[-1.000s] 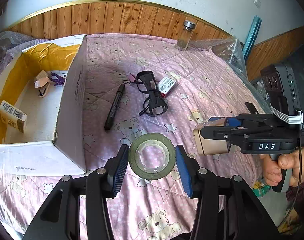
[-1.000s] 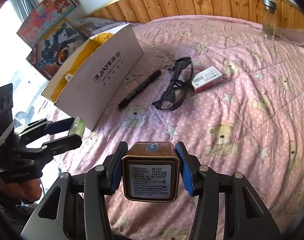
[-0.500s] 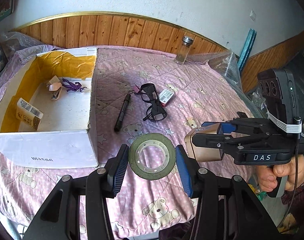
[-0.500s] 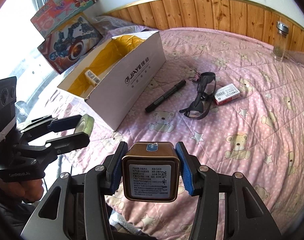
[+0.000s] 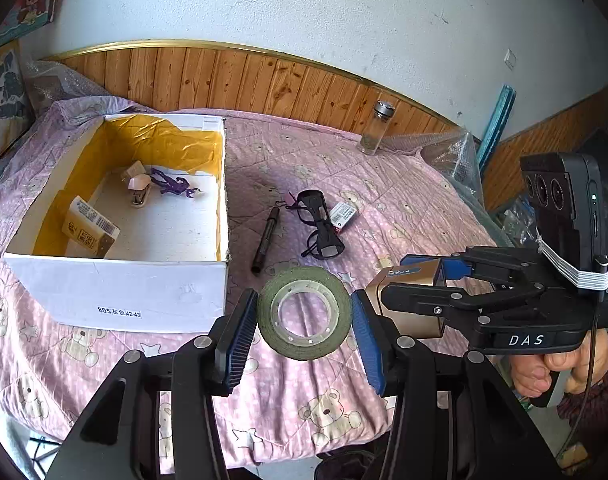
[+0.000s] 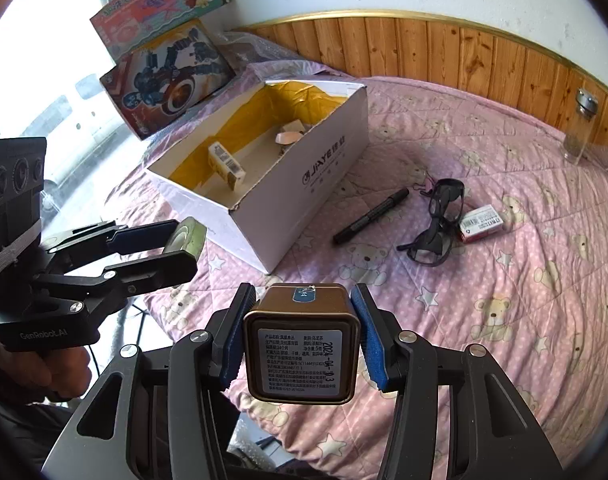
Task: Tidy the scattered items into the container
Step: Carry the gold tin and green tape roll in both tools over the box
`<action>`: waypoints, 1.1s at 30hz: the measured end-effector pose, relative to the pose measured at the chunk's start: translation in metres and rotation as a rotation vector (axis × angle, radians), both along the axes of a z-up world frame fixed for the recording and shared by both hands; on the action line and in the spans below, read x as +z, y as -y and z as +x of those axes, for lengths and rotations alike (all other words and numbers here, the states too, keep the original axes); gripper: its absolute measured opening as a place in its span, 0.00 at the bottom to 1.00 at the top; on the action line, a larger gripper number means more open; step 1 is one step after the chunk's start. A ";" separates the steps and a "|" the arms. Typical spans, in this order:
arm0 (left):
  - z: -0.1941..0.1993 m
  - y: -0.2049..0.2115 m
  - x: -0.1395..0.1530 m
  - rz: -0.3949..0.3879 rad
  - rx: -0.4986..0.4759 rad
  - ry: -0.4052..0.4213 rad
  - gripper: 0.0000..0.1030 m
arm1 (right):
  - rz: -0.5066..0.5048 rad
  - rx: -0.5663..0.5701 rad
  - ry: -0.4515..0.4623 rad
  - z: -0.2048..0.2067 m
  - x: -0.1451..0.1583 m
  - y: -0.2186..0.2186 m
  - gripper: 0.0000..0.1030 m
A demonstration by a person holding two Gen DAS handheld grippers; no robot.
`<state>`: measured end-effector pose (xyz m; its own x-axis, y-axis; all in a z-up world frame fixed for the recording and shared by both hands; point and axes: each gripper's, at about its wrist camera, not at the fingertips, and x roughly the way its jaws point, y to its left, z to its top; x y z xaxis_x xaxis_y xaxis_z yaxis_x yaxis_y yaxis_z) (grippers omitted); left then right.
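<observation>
My left gripper [image 5: 304, 314] has its fingers closed on the tape [image 5: 304, 313] and my right gripper [image 6: 302, 338] squeezes the tin [image 6: 302, 344] — both held up off the bed. The box [image 5: 116, 294] lies ahead and to the left, so my left hand is nearer; its long side runs away from me. I read "JiAYE" and "805" on the box, "2024-04-03" on the tin, "DAS" and "GenRobot.AI" on the grippers.

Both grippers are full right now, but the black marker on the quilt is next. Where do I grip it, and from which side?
Grip the black marker at mid-barrel, coming straight down from above. It lies flat on the quilt, long axis running toward the wall, clear of the box and the glasses. Set the fingers across the barrel, one on each long side.
</observation>
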<state>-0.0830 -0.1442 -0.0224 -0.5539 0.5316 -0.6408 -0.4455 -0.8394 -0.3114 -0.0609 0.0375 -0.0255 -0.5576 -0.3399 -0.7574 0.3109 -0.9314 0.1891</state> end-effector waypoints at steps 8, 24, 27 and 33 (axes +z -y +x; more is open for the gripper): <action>-0.003 0.018 0.015 0.015 0.032 -0.027 0.47 | 0.016 0.042 -0.039 -0.006 0.018 0.021 0.50; -0.033 0.057 0.045 0.041 0.118 -0.082 0.47 | 0.058 0.119 -0.118 -0.043 0.062 0.050 0.50; -0.041 0.064 0.046 0.044 0.133 -0.077 0.47 | 0.068 0.139 -0.130 -0.053 0.068 0.058 0.50; -0.058 0.076 0.040 0.051 0.167 -0.043 0.47 | 0.086 0.171 -0.141 -0.075 0.074 0.073 0.50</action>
<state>-0.1415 -0.2205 0.0178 -0.6637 0.4609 -0.5892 -0.3148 -0.8866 -0.3389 -0.1355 -0.0357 0.0483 -0.6002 -0.3760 -0.7060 0.4831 -0.8738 0.0547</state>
